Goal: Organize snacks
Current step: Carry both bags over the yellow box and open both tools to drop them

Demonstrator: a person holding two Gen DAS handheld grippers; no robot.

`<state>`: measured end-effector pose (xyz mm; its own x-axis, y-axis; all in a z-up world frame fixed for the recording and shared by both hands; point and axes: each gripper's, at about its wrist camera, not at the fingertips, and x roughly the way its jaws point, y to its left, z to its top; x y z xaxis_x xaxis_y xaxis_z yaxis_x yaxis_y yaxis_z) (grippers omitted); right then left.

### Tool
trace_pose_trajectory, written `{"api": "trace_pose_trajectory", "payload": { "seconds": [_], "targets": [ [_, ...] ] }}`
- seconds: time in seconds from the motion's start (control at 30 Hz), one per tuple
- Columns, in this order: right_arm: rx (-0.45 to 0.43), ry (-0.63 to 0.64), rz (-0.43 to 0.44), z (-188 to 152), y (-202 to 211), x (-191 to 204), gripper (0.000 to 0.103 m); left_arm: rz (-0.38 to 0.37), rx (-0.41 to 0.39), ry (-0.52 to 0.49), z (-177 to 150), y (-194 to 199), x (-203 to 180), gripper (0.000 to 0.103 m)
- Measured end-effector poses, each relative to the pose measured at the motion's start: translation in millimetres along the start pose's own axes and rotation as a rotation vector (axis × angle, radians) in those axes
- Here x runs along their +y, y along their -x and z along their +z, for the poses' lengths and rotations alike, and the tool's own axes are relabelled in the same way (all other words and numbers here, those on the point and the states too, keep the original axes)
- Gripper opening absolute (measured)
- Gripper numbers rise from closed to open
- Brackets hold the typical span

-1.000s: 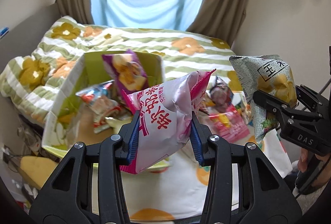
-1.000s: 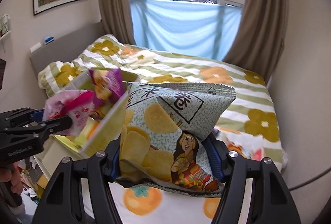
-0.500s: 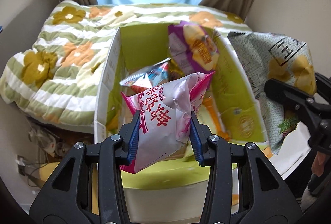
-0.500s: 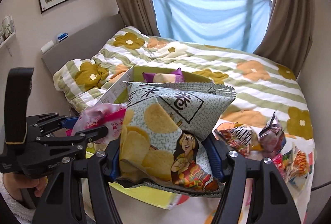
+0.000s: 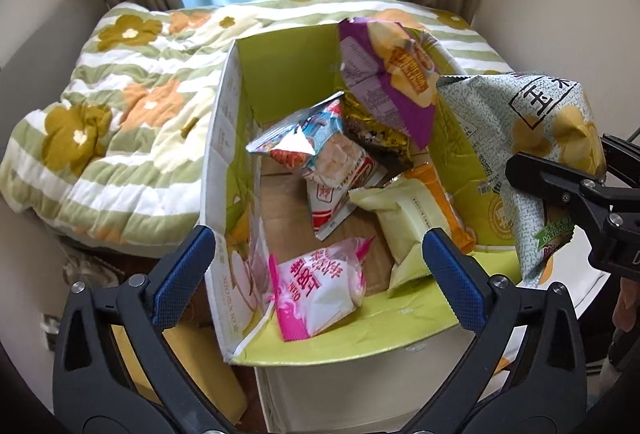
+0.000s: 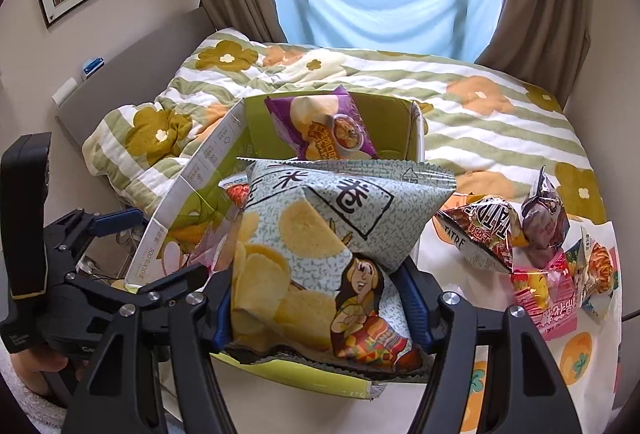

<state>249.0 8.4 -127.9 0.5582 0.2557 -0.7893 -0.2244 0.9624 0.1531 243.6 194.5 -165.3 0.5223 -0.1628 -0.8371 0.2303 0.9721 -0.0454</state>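
A green-lined cardboard box (image 5: 296, 69) holds several snack packs. The pink snack bag (image 5: 320, 290) lies on the box floor at the near edge, under my left gripper (image 5: 316, 258), which is open and empty above it. A purple chip bag (image 5: 384, 73) leans on the far right wall; it also shows in the right wrist view (image 6: 324, 125). My right gripper (image 6: 320, 298) is shut on a grey-green chip bag (image 6: 320, 234), held at the box's right side; the bag also shows in the left wrist view (image 5: 528, 137).
The box (image 6: 200, 185) sits between a flowered striped quilt (image 5: 120, 105) and a white table cover with orange prints (image 6: 576, 354). Several loose snack packs (image 6: 536, 234) lie on the cover at the right. Curtains and a window are behind.
My left gripper opened and let go of the pink bag, which dropped into the box. The right gripper with the chip bag came closer to the box.
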Motion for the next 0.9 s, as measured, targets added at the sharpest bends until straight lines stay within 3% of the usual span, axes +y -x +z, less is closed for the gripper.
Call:
{"api": "trace_pose_trajectory", "payload": {
  "seconds": [0.6, 0.67, 0.7, 0.73, 0.9],
  "targets": [
    [0.084, 0.095, 0.167, 17.5, -51.6, 39.5, 0.065, 0.116, 0.020, 0.112, -22.5, 19.2, 35.9, 0.103],
    [0.079, 0.088, 0.182, 16.5, -55.2, 41.0, 0.077, 0.118, 0.022, 0.118, -25.7, 20.7, 37.4, 0.103],
    [0.071, 0.082, 0.193, 16.0, -54.5, 39.9, 0.091, 0.121, 0.023, 0.121, -27.1, 21.6, 38.0, 0.103],
    [0.056, 0.075, 0.200, 15.2, -52.4, 39.5, 0.099, 0.121, 0.023, 0.124, -28.3, 22.3, 38.7, 0.103],
    [0.021, 0.051, 0.196, 9.0, -43.9, 35.2, 0.100, 0.106, 0.022, 0.135, -32.1, 24.2, 39.7, 0.103]
  ]
}}
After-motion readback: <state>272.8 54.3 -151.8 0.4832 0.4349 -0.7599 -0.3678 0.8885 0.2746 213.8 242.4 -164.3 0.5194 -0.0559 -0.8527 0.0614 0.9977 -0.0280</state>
